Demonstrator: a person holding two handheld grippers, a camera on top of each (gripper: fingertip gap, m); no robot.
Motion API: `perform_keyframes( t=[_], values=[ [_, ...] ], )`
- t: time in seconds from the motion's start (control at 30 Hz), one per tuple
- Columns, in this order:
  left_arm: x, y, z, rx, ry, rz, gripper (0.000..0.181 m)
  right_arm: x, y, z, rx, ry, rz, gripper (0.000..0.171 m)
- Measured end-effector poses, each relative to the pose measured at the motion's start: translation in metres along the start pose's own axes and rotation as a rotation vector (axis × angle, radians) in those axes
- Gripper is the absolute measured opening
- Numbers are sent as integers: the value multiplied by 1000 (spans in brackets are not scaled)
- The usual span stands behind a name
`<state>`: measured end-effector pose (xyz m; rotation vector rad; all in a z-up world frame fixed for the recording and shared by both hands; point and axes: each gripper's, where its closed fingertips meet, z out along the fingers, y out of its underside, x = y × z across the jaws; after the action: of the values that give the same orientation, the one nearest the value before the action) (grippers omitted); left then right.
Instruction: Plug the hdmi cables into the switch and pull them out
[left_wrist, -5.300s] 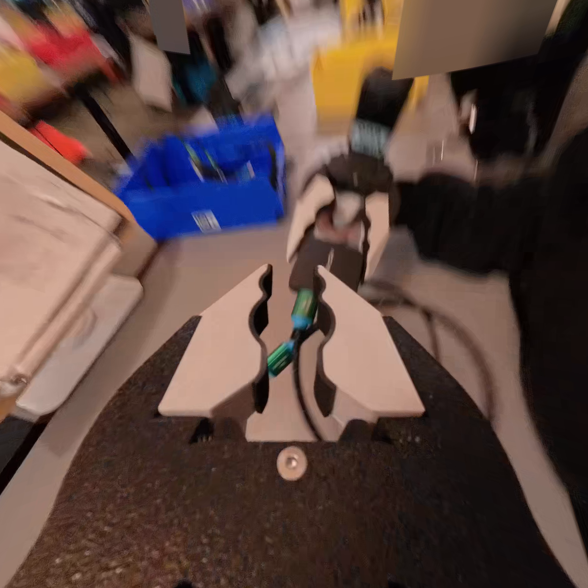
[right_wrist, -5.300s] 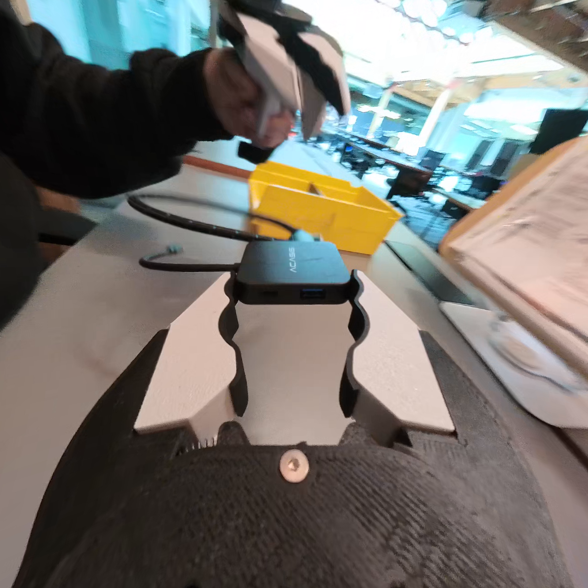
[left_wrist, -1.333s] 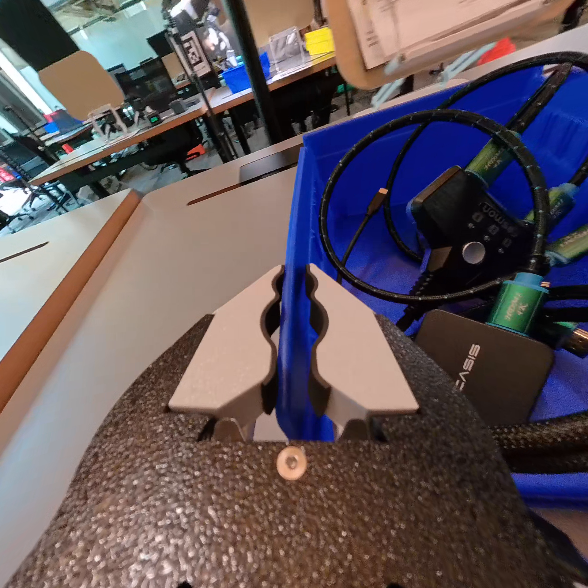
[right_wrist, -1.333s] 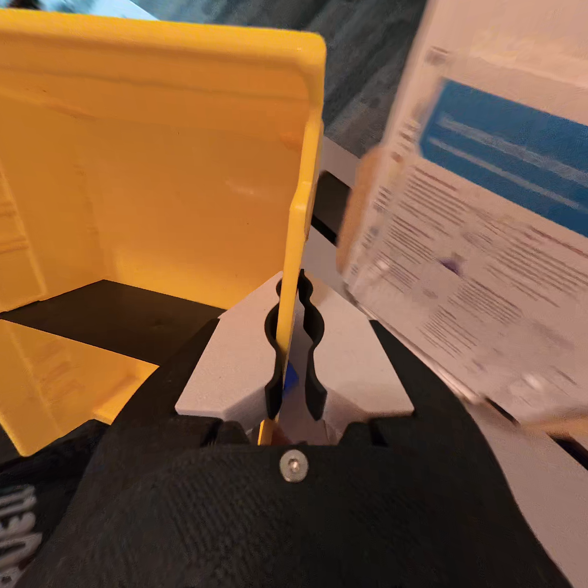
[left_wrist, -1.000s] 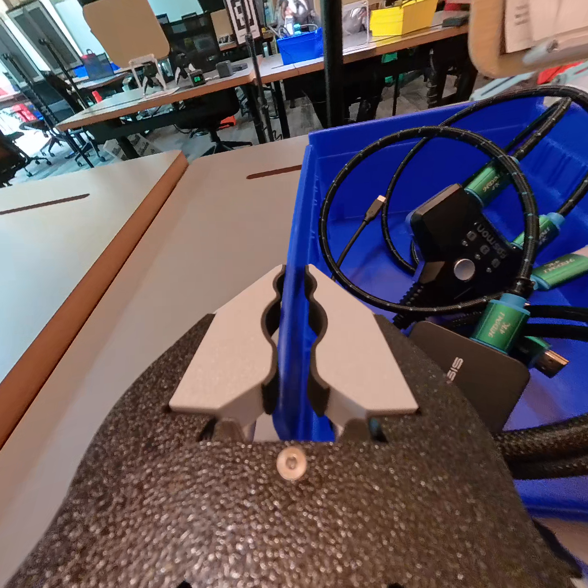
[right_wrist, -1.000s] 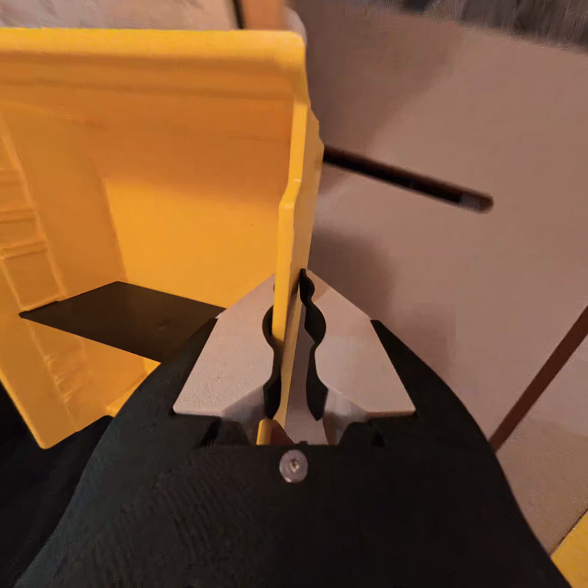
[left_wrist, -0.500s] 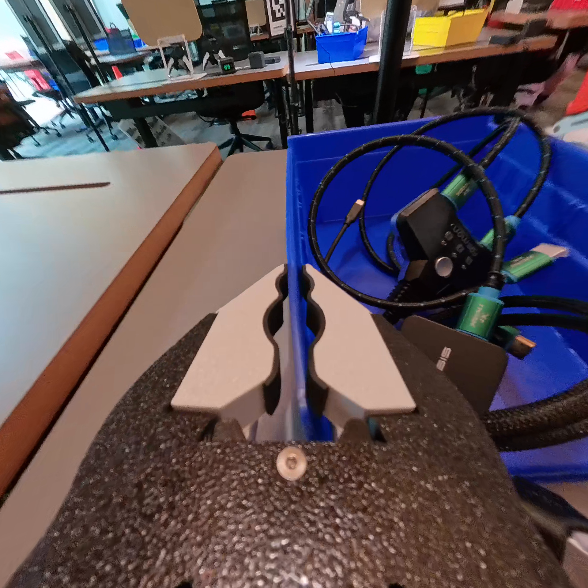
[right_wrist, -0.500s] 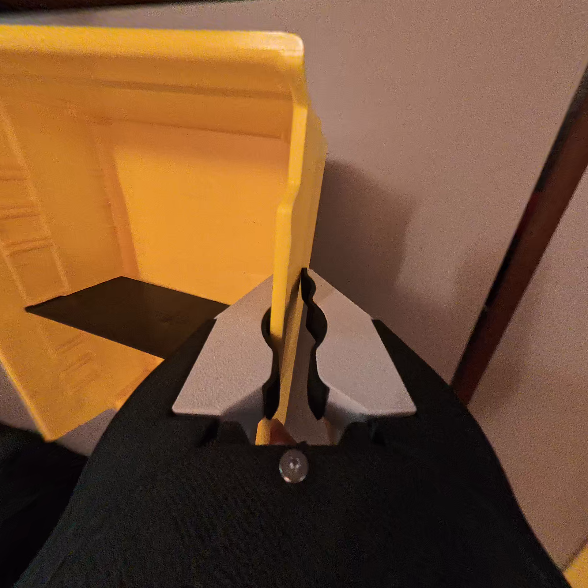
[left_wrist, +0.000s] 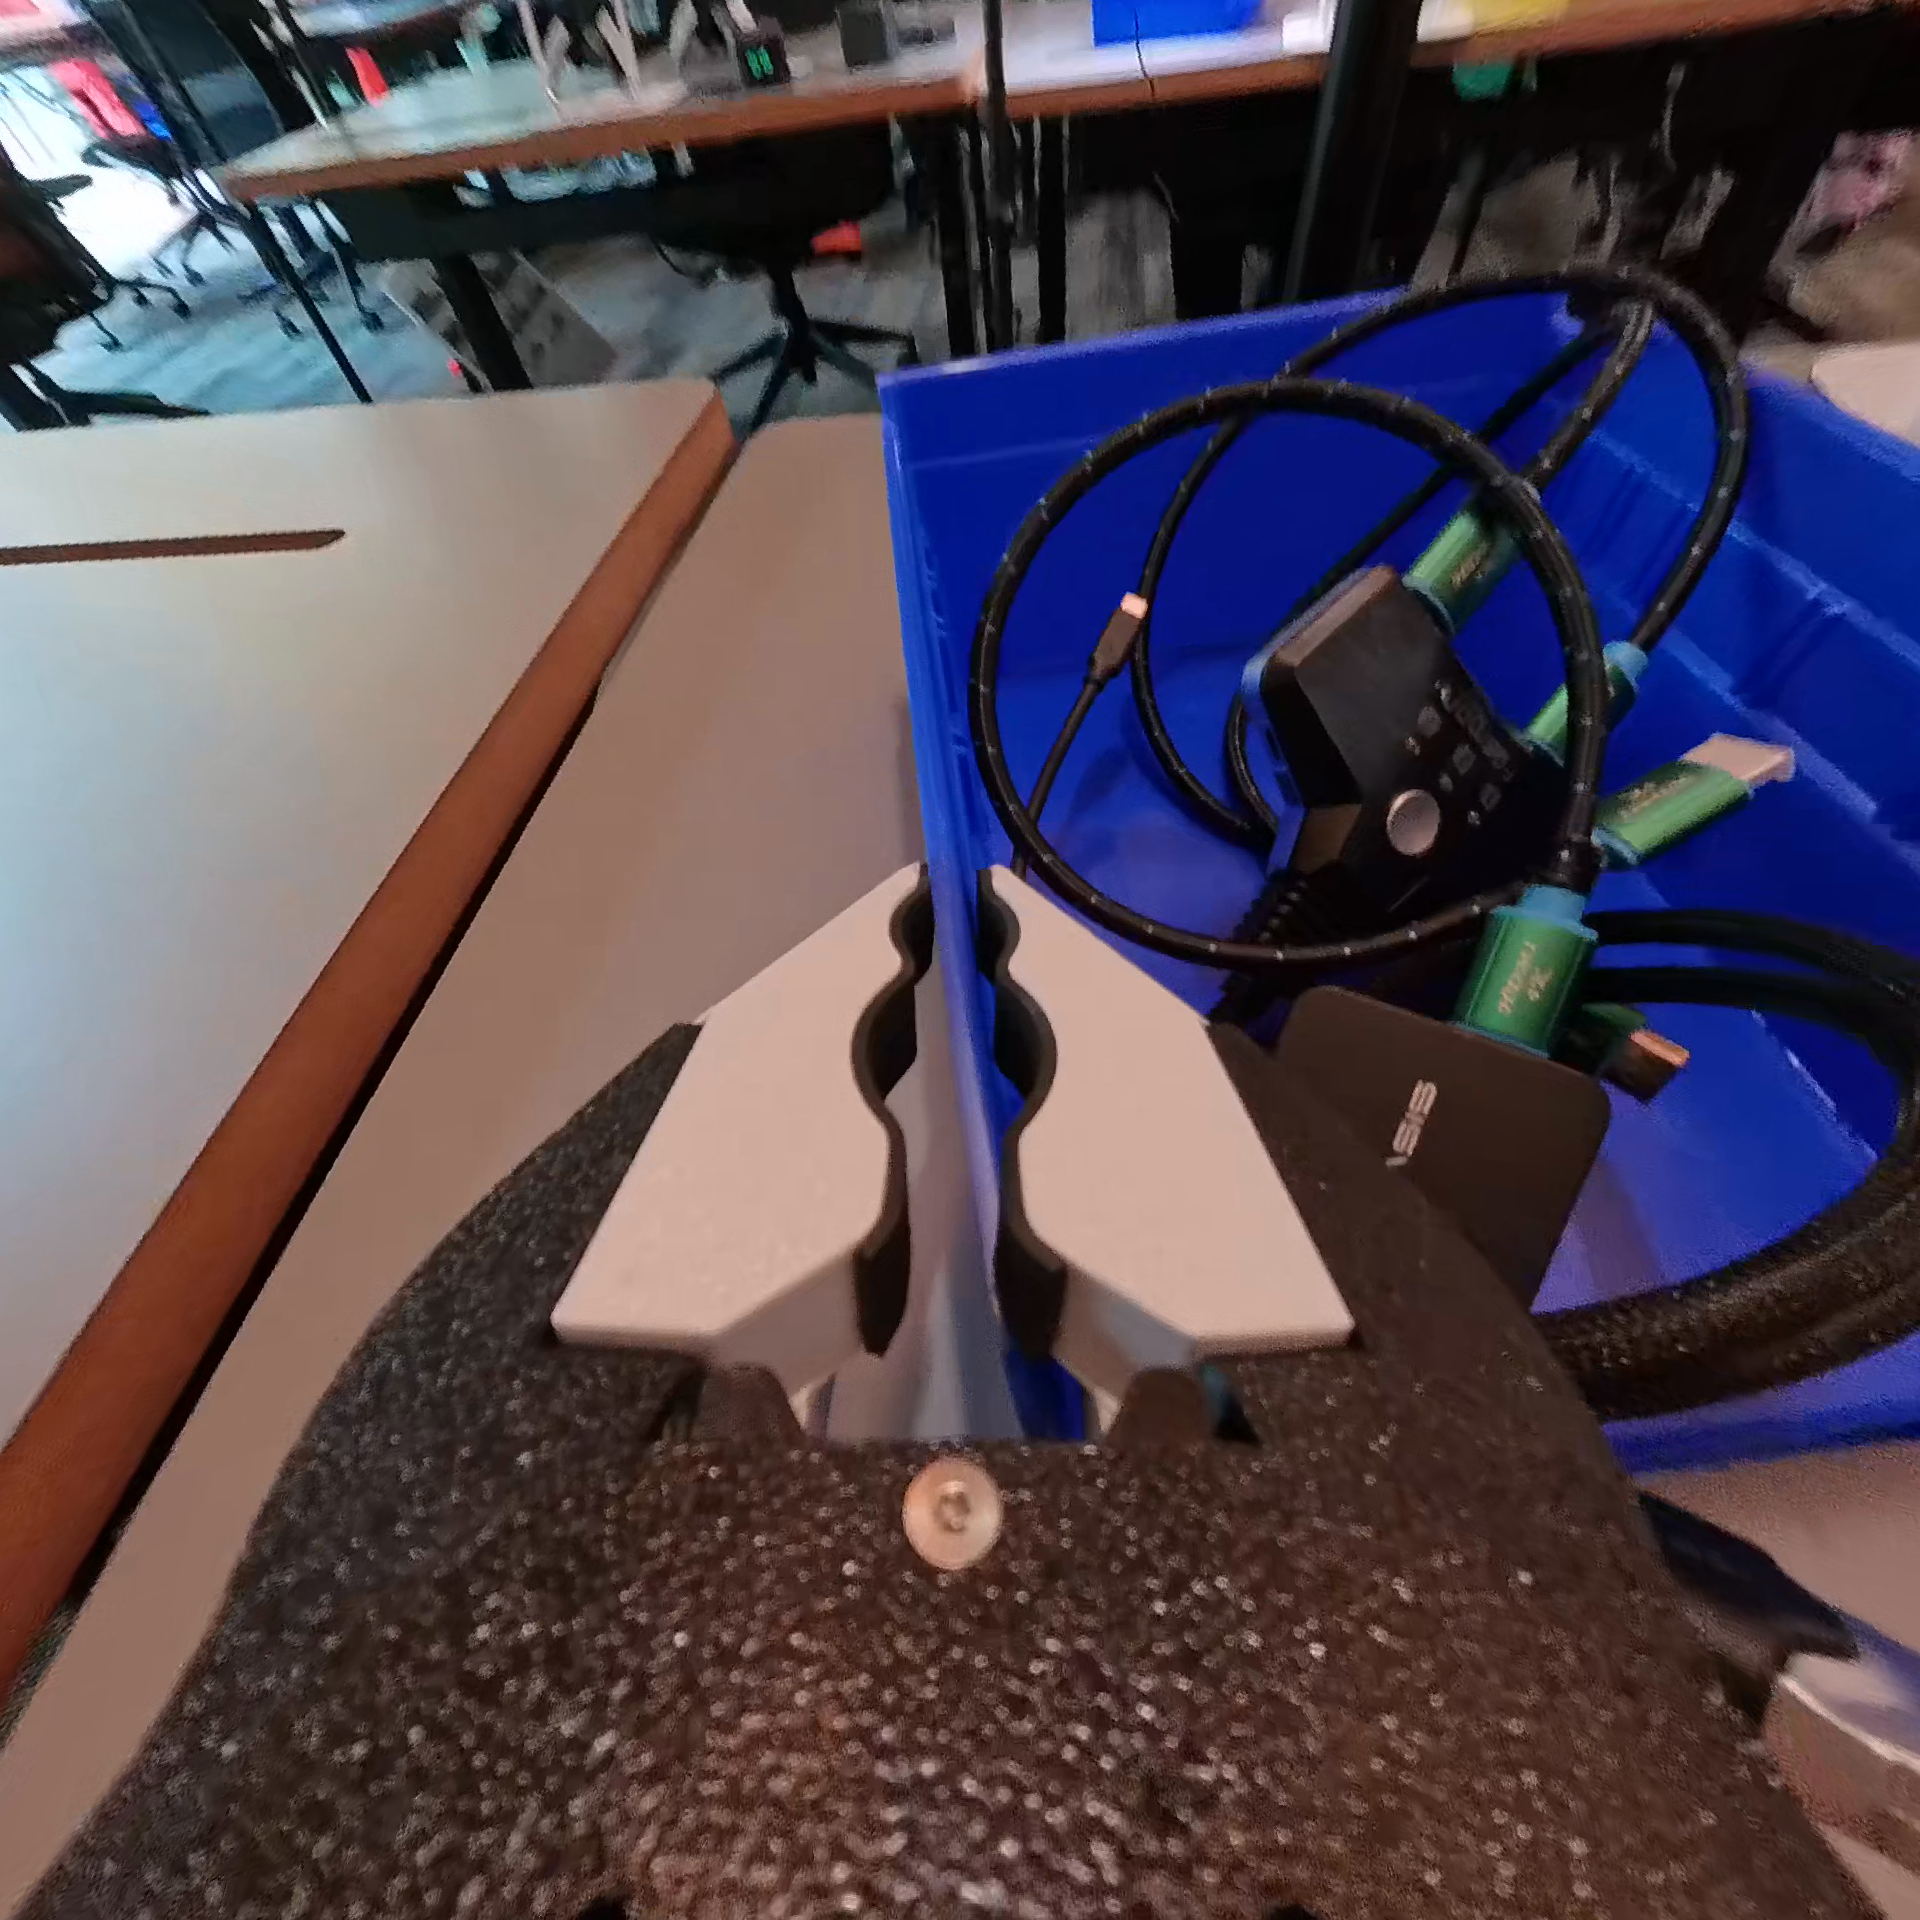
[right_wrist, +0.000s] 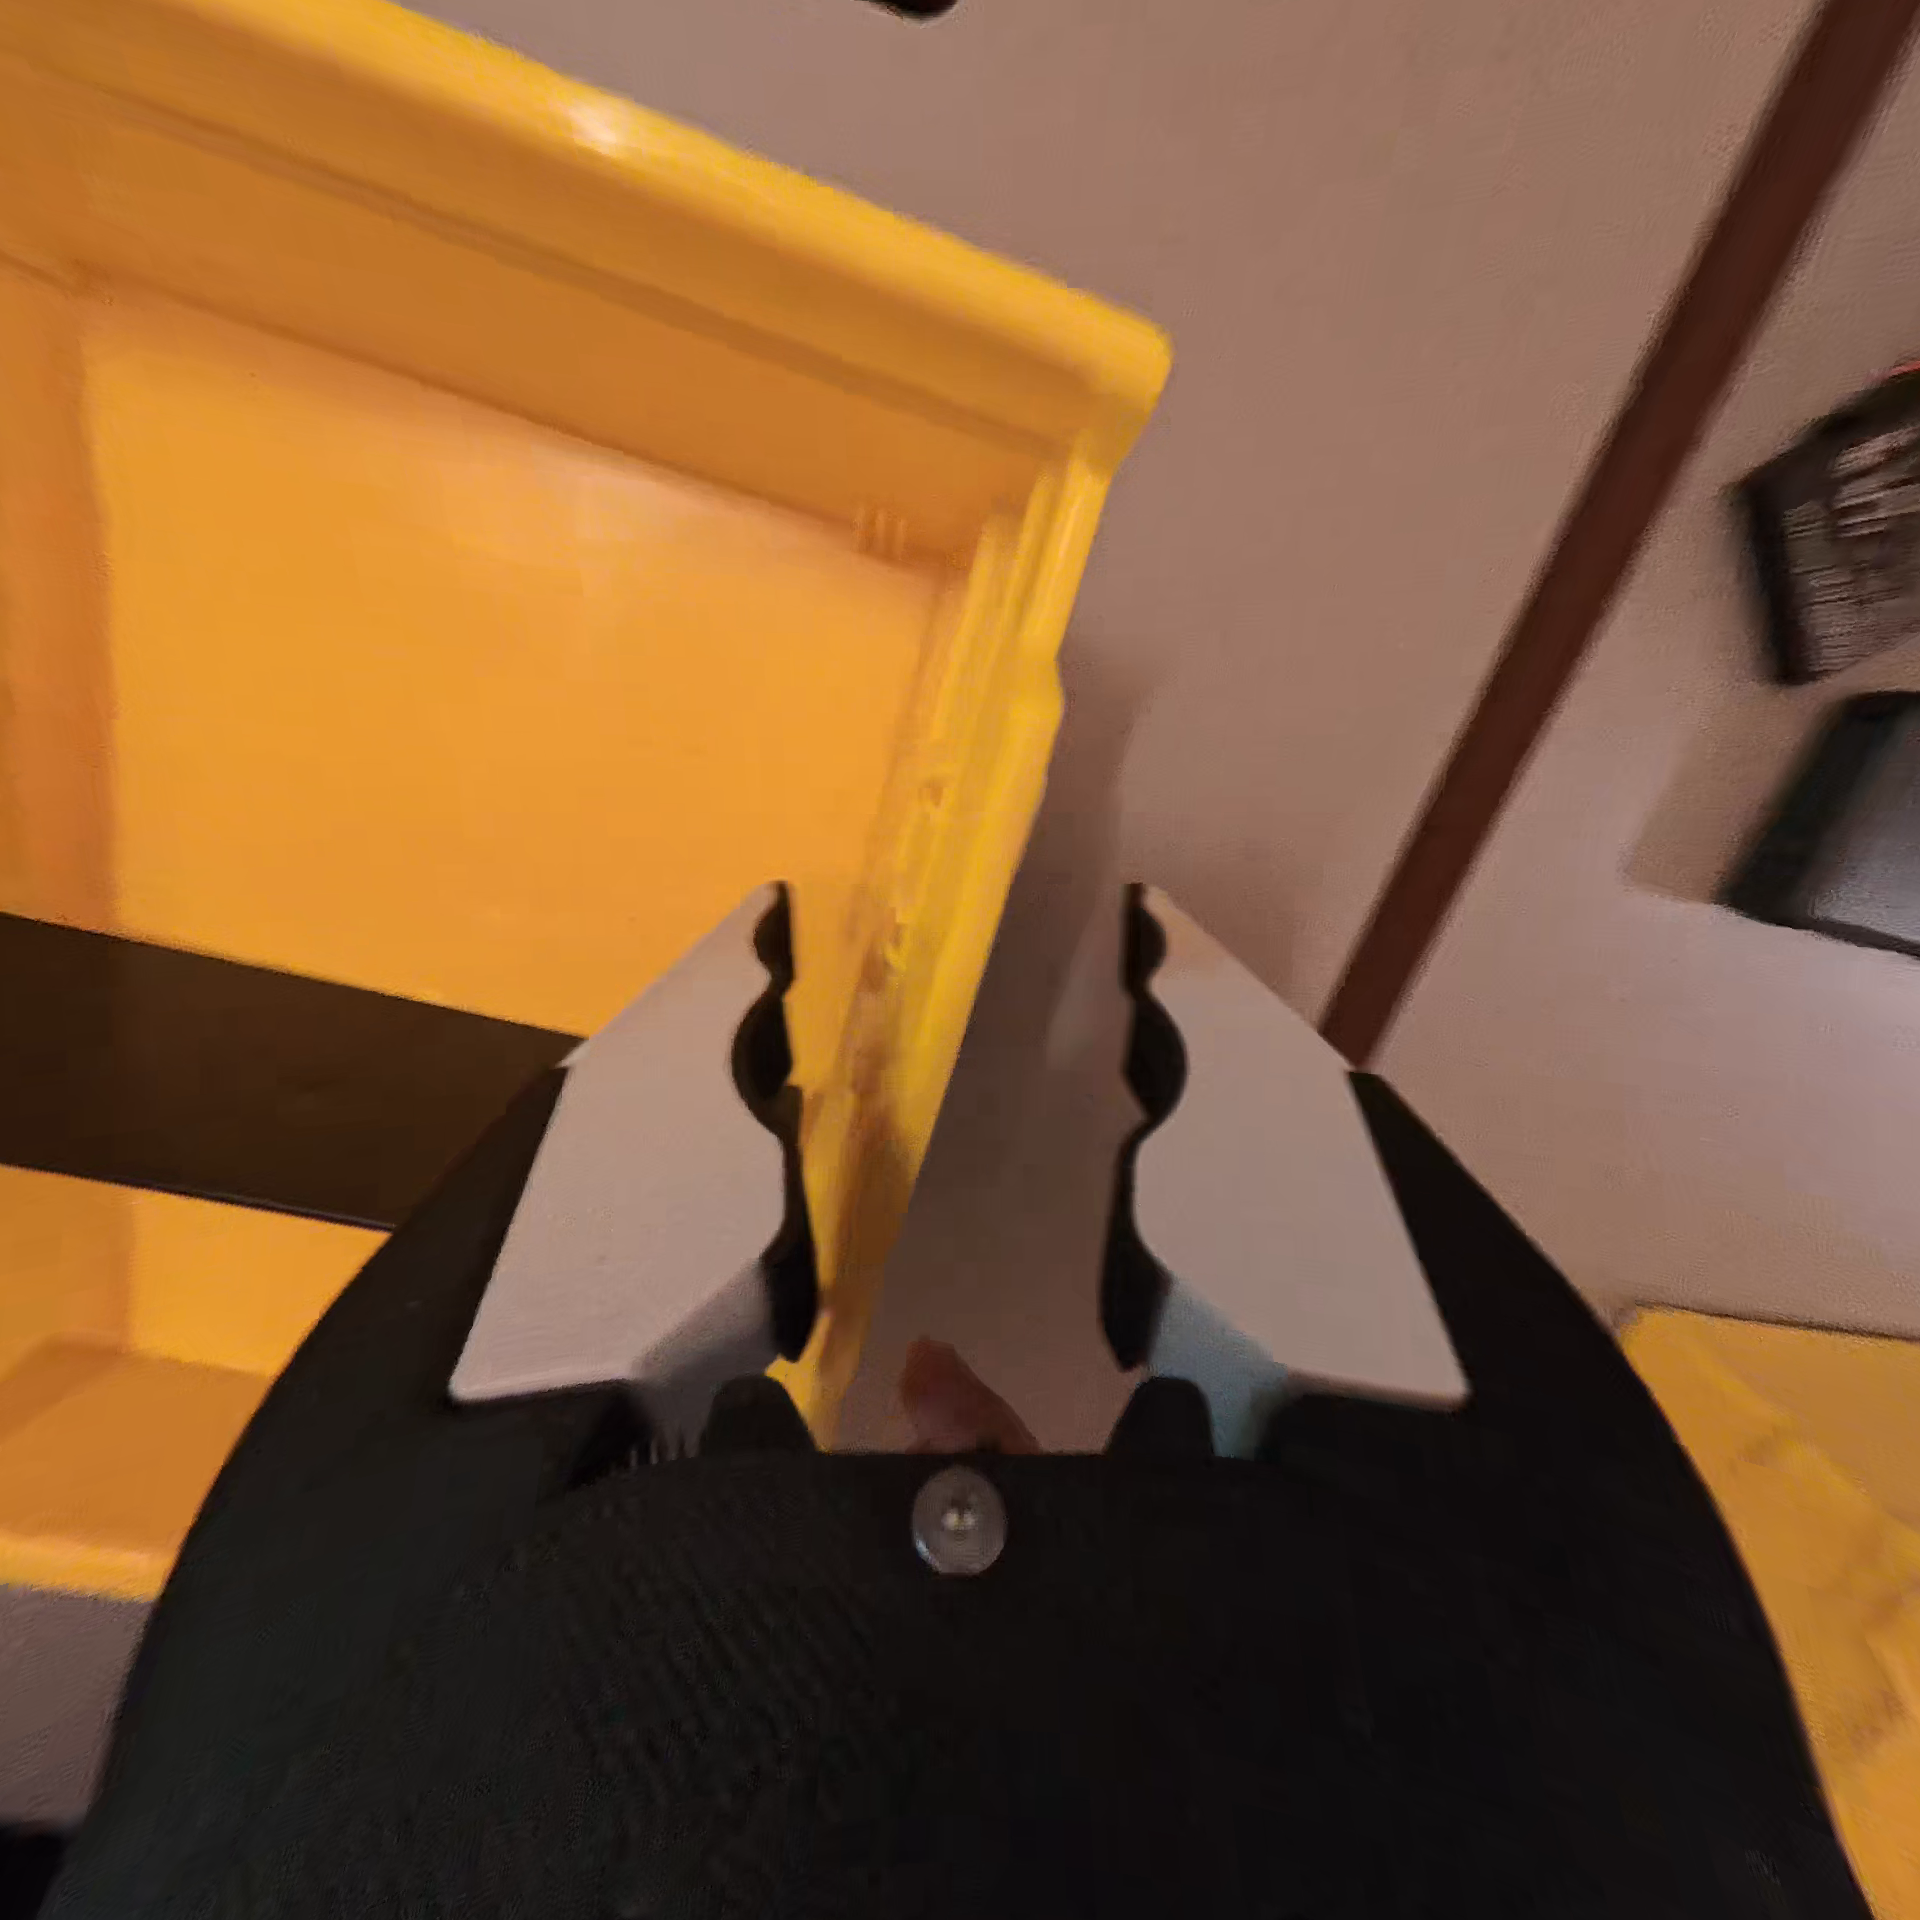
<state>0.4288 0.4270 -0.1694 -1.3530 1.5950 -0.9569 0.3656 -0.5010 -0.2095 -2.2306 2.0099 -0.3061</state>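
The left wrist view is looking forward and slightly down, close along a blue bin's wall (left_wrist: 940, 665), across the table (left_wrist: 665, 831) toward distant desks. The right wrist view is facing steeply down, very near a yellow bin's corner (right_wrist: 1039, 623). The two are sharing nothing visible.

The left gripper (left_wrist: 954, 904) pointed forward and level, its jaws drawn nearly together with a narrow gap. The right gripper (right_wrist: 956, 904) had its jaws spread wide apart.
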Motion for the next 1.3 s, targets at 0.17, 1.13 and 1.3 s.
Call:
perform_keyframes(
  t=[0.17, 1.13, 1.3],
  values=[
    [3, -40, -23, -36, 65, 13, 55, -5, -32, -71, 296, 165, -45, 99],
    [129, 3, -67, -857, 746, 478, 62, -345, 91, -112, 773, -482, -511, 88],
    [137, -4, -58, -841, 686, 540, 51, -358, 80, -133, 852, -460, -543, 86]
  ],
)
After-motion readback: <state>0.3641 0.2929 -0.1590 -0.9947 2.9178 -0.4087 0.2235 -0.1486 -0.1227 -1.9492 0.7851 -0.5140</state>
